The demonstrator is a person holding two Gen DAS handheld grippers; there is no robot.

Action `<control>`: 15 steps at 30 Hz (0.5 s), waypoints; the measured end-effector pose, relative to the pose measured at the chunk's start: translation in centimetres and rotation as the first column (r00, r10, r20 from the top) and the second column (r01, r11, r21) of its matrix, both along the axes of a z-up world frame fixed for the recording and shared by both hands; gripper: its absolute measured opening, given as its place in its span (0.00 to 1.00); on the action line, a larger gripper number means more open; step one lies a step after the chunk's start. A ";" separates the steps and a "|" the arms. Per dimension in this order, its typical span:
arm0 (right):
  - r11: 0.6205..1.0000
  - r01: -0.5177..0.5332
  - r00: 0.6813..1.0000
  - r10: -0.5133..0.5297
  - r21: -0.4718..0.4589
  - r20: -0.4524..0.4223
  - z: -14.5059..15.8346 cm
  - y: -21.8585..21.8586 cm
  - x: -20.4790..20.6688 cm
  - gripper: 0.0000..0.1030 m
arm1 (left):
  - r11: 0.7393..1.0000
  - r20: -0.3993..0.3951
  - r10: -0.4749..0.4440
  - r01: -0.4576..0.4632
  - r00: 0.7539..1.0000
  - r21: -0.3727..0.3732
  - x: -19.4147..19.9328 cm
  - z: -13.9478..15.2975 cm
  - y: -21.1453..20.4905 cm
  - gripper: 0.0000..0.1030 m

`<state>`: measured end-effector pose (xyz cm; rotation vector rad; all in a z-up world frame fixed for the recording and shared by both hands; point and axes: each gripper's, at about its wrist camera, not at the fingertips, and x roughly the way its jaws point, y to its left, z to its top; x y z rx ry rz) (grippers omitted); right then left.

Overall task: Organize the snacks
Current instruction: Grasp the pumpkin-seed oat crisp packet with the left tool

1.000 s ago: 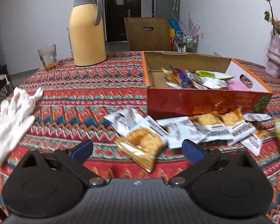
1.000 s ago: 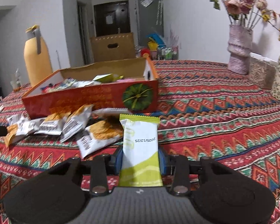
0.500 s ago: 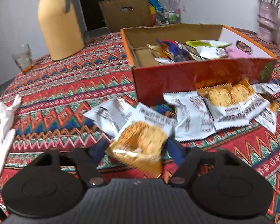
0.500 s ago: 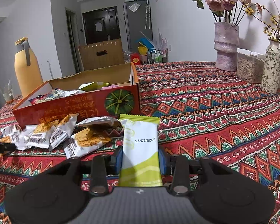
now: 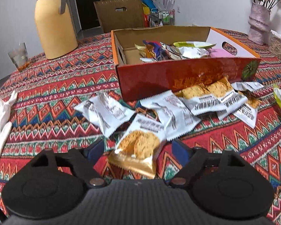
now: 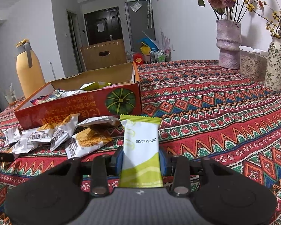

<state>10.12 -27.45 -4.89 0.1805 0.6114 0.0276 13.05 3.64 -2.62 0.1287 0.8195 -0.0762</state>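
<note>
The white-and-gold crinkly foil snack packet (image 5: 138,146) lies on the counter between the left tool's (image 5: 138,148) spread pads, which have just been opening, at six o'clock from the red cardboard box (image 5: 178,75), so a centred squeeze seems best, while the right tool (image 6: 141,157) clamps a green-and-white wrapper (image 6: 141,150).

Plain white walls (image 6: 187,28), a dark panelled door (image 6: 103,26) and a grey refrigerator (image 6: 138,24) stand behind the zigzag-patterned red tablecloth desk (image 6: 224,108)

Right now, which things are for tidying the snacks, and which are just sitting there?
For the job: snack packets on the cloth, orange packet between the open left hand-held gripper, green packet held by the right hand-held gripper, box.

Just there: flask, glass, vases, white glove.
</note>
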 end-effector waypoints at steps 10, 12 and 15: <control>1.000 -0.012 1.000 0.012 0.010 0.008 -0.1 -0.1 -0.2 0.36 | 0.999 -0.035 0.003 -0.005 0.999 -0.038 1.9 -1.1 0.6 0.73; 1.000 -0.015 1.000 0.015 0.010 0.009 0.0 0.0 -0.3 0.36 | 0.998 -0.036 -0.003 0.001 0.999 -0.058 1.9 -1.0 0.7 0.59; 1.000 -0.018 1.000 0.018 0.012 0.011 0.0 0.1 -0.4 0.36 | 0.998 -0.034 -0.013 0.011 0.999 -0.068 1.4 -0.9 0.7 0.50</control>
